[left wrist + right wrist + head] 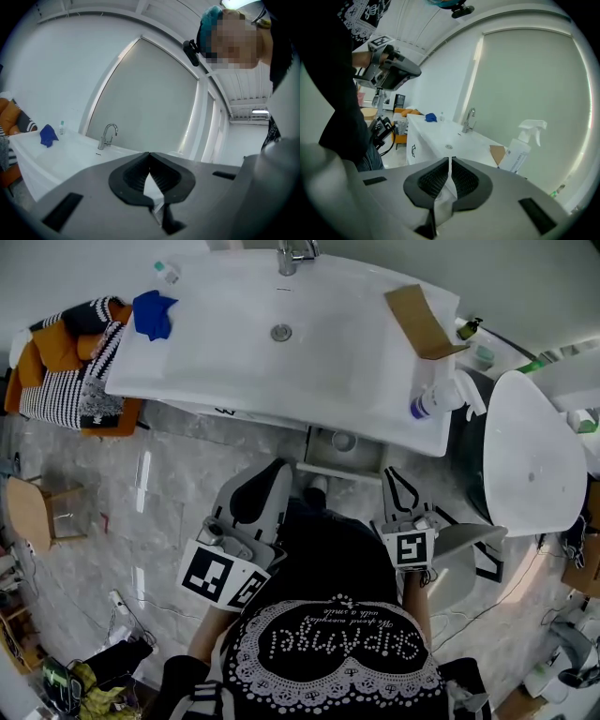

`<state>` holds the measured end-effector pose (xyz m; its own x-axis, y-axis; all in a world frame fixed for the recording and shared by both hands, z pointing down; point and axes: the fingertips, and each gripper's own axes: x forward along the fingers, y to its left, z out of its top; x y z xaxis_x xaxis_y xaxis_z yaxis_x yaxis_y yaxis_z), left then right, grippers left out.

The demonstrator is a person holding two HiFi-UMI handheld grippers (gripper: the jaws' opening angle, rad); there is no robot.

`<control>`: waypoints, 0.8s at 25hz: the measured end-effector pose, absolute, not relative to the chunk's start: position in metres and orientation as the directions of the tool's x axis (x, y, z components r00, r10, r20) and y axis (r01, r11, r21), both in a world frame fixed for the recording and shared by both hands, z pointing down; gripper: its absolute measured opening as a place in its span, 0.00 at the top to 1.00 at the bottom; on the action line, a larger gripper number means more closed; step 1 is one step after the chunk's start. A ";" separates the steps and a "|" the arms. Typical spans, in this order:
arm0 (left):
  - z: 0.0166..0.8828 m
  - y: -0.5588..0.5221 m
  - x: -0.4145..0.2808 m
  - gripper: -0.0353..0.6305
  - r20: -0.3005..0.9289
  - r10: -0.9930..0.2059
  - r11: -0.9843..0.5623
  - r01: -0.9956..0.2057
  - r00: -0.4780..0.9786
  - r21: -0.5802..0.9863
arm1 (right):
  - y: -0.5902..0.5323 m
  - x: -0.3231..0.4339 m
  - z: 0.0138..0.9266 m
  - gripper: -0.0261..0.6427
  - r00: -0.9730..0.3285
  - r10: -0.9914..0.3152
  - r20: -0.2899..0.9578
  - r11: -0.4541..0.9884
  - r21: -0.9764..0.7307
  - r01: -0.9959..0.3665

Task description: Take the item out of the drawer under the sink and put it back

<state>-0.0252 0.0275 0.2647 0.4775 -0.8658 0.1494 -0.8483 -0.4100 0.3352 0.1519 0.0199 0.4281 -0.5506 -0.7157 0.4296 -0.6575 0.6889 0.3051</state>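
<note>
Head view first: we're looking down on the white sink [216, 352], with the tap [295, 253] at the far edge. A blue cloth [153, 313] lies on its left corner. The cardboard piece [420, 321] and spray bottle [439, 399] are over on the right.

Under the basin front the drawer [333, 471] stands pulled out. A small round item [344, 440] lies inside, too small to say what it is. So the task's thing is in the drawer, not in either tool.

L gripper [279, 470] and R gripper [390, 476] hang in front of the person's torso. Their tips aim twd the drawer, one on each side of the opening, and neither touches it. Looks like a ready stance, both tools lined up on the open drawer w/ room to go in.

Left gripper view: jaws together, tips meeting, nothing between them. It looks out roughly level over the sink at tap and cloth. Prob. parked there to stay out of the way.

Right gripper view: jaws pressed together too, only a hairline between the ribbed pads, and empty. It looks across the sink top from the right end, w/ spray bottle and cardboard close by. The L gripper shows up top left.

My read: the R gripper sits closer to the item's side, so it's the likelier one to reach in. It'd need to spread its jaws first. With the drawer open and the item inside, I can't say if this is pre-pickup or post-return.
</note>
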 end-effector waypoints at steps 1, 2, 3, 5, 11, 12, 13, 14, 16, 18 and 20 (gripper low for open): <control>0.265 0.028 -0.025 0.94 0.154 -0.865 -0.408 -0.849 0.477 0.336 | 0.019 0.149 0.431 0.93 -0.546 -0.707 0.449 0.696 0.311 -0.647; 0.266 0.028 -0.025 0.94 0.159 -0.866 -0.404 -0.850 0.475 0.339 | 0.019 0.147 0.435 0.93 -0.542 -0.699 0.466 0.703 0.309 -0.641; 0.268 0.029 -0.025 0.94 0.164 -0.866 -0.400 -0.851 0.473 0.341 | 0.020 0.147 0.441 0.93 -0.541 -0.690 0.480 0.709 0.302 -0.637; 0.271 0.031 -0.023 0.94 0.177 -0.862 -0.399 -0.852 0.475 0.339 | 0.022 0.149 0.457 0.93 -0.541 -0.672 0.506 0.721 0.278 -0.635; 0.275 0.028 -0.013 0.94 0.210 -0.837 -0.422 -0.841 0.505 0.340 | 0.019 0.145 0.468 0.93 -0.528 -0.658 0.537 0.737 0.318 -0.596; 0.275 0.027 -0.011 0.94 0.212 -0.832 -0.429 -0.836 0.513 0.342 | 0.019 0.147 0.470 0.93 -0.521 -0.660 0.541 0.735 0.322 -0.596; 0.275 0.025 -0.008 0.94 0.212 -0.826 -0.436 -0.831 0.522 0.345 | 0.019 0.148 0.471 0.93 -0.515 -0.664 0.543 0.731 0.322 -0.602; 0.275 0.024 -0.005 0.94 0.211 -0.821 -0.444 -0.826 0.530 0.348 | 0.017 0.149 0.470 0.93 -0.509 -0.670 0.541 0.723 0.320 -0.612; 0.275 0.021 0.001 0.94 0.208 -0.810 -0.459 -0.813 0.548 0.358 | 0.016 0.151 0.469 0.93 -0.495 -0.682 0.539 0.707 0.313 -0.634; 0.276 0.020 0.005 0.94 0.207 -0.798 -0.473 -0.801 0.566 0.368 | 0.018 0.154 0.468 0.93 -0.481 -0.688 0.543 0.696 0.307 -0.649; 0.277 0.018 0.009 0.94 0.205 -0.788 -0.485 -0.791 0.580 0.374 | 0.020 0.156 0.467 0.93 -0.472 -0.695 0.542 0.685 0.301 -0.663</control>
<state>0.0090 0.0175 0.2767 0.5803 -0.7882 0.2048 -0.7906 -0.4849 0.3740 0.1564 0.0198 0.4670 -0.4720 -0.6950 0.5424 -0.6634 0.6852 0.3007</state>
